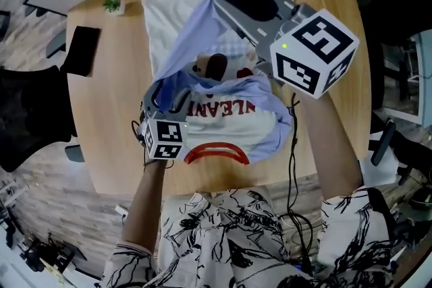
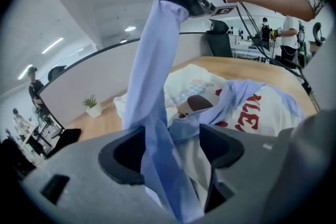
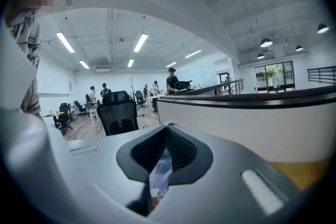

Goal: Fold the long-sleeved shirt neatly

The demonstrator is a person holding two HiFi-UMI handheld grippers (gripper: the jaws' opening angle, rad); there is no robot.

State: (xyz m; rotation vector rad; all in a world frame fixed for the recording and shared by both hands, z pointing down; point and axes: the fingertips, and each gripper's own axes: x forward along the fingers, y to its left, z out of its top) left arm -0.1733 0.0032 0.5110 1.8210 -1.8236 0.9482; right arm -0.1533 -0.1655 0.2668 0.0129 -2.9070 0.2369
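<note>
Above the shirt (image 1: 229, 135), the right hand-held gripper (image 1: 221, 0) clamps its sleeve (image 1: 189, 44), slanting down through the wide-jawed left hand-held gripper (image 1: 169, 95)

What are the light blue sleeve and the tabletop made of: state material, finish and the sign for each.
The sleeve: thin soft cloth, likely cotton or a blend, matte light blue; it hangs limp in soft folds. The tabletop: wood or wood-look laminate, which one is unclear; pale, smooth, with streaky grain lines.
</note>
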